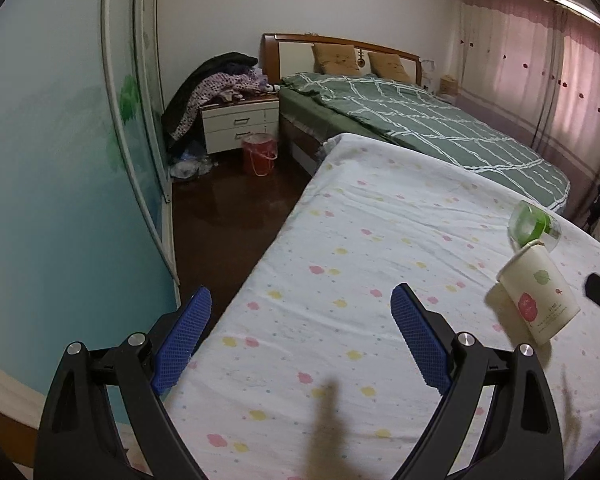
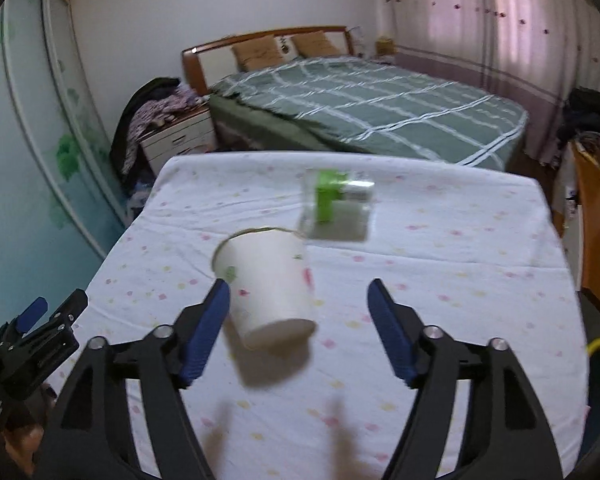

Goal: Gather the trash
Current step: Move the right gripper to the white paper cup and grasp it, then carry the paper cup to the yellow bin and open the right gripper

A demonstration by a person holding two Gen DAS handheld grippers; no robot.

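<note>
The right gripper (image 2: 298,316) stands with jaws apart, the paper cup (image 2: 266,282) tilted between them — against the left pad, clear of the right, so not clamped. Just beyond it is a clear plastic cup with green label (image 2: 336,204) above the flowered mattress (image 2: 460,280). The left gripper (image 1: 302,336) is wide open and empty, the cup off to its right. The cup looks mid-handling; next the trash needs a secure hold — and somewhere to deposit it.
</note>
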